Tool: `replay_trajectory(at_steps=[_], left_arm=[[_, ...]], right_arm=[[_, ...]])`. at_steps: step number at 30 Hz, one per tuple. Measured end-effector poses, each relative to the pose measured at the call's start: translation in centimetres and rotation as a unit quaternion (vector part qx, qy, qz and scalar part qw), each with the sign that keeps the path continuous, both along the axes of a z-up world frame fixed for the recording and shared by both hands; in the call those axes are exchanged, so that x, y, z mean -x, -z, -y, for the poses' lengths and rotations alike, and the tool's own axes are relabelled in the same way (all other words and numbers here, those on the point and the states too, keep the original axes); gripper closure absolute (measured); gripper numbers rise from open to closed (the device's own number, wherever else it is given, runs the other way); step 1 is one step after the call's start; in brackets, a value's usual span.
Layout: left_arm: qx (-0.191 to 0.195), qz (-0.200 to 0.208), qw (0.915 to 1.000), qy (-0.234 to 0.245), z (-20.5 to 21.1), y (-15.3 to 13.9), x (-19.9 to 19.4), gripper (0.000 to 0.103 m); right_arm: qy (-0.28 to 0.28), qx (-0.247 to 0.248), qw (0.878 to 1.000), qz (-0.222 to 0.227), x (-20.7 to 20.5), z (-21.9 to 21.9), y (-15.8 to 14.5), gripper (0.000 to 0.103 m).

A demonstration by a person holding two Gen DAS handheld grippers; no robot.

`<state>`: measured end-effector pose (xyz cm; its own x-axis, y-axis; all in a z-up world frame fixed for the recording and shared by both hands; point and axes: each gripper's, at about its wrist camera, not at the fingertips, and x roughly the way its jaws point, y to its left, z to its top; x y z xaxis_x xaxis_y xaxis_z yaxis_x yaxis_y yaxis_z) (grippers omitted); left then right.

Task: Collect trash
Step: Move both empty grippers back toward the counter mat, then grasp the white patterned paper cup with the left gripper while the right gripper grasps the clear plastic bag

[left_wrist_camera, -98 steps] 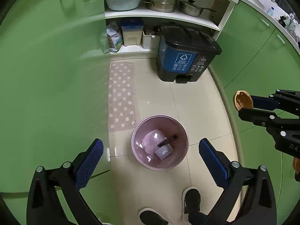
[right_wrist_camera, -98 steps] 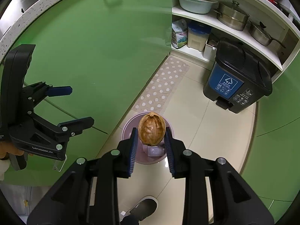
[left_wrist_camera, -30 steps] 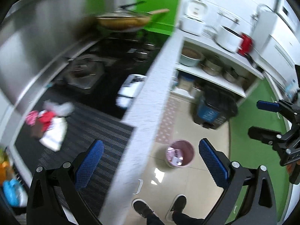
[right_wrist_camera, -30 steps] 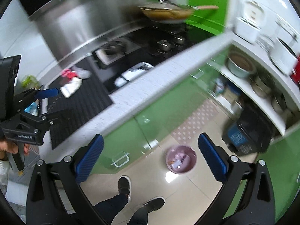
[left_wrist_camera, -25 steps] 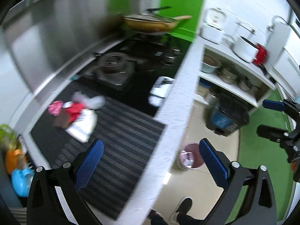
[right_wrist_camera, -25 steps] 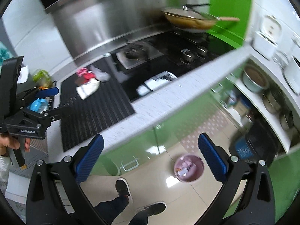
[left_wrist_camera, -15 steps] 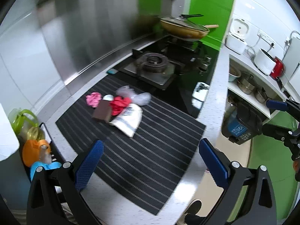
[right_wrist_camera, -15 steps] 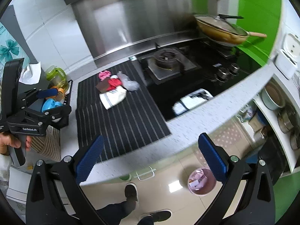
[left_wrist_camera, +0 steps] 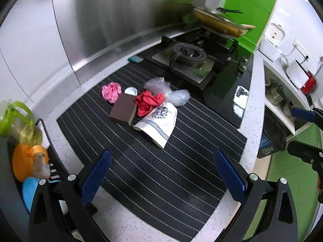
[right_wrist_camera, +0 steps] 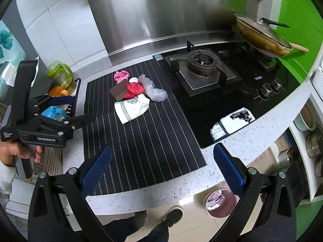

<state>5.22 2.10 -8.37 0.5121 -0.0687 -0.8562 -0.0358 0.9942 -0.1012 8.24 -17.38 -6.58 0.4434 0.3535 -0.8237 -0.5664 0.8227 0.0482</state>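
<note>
both my grippers are spread wide and hold nothing: the left gripper (left_wrist_camera: pixel 161 173) and the right gripper (right_wrist_camera: pixel 161 167) hang over the striped mat (left_wrist_camera: pixel 161 171). the trash sits in a heap near the stove (right_wrist_camera: pixel 201 68): pink paper ball (left_wrist_camera: pixel 111 91), brown sponge (left_wrist_camera: pixel 122 112), red wrapper (left_wrist_camera: pixel 147 101), clear plastic bags (left_wrist_camera: pixel 167 90), white pouch (left_wrist_camera: pixel 159 122). it is all jumbled, so i think i might pinch two things or drag the mat. the pink bin (right_wrist_camera: pixel 221 202) on the floor has some scraps in it.
</note>
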Motion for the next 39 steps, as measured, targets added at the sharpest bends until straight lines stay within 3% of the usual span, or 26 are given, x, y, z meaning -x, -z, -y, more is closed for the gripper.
replay_trajectory(at_steps=[7,16,21,25,27,29,33,39], left_arm=[[0.025,-0.032,0.9989,-0.023,-0.1,4.7,-2.9,0.005],[0.078,-0.038,0.9947,-0.055,-0.9,8.6,-5.3,0.006],[0.096,-0.045,0.9927,-0.057,-1.1,9.4,-5.8,0.032],[0.108,-0.044,0.9917,-0.054,-1.1,9.7,-6.0,0.04],[0.11,-0.043,0.9914,-0.055,-1.0,9.8,-6.2,0.055],[0.114,-0.045,0.9909,-0.055,-1.0,10.0,-6.3,0.058],[0.112,-0.047,0.9913,-0.051,-0.8,10.1,-6.3,0.083],[0.112,-0.042,0.992,-0.041,-0.4,9.6,-6.0,0.09]], right_arm=[[-0.034,0.012,0.999,-0.015,-4.0,-1.1,3.3,0.004],[-0.058,0.025,0.998,-0.032,-7.7,-1.7,7.0,0.004],[-0.063,0.025,0.997,-0.041,-8.5,-2.0,8.3,0.004],[-0.063,0.022,0.997,-0.043,-8.7,-2.1,8.7,0.004],[-0.063,0.021,0.997,-0.043,-8.7,-2.1,8.8,0.004],[-0.063,0.021,0.997,-0.043,-8.8,-2.1,8.8,0.004],[-0.063,0.02,0.997,-0.044,-8.7,-2.2,8.9,0.004],[-0.062,0.019,0.997,-0.045,-8.4,-2.4,8.9,0.004]])
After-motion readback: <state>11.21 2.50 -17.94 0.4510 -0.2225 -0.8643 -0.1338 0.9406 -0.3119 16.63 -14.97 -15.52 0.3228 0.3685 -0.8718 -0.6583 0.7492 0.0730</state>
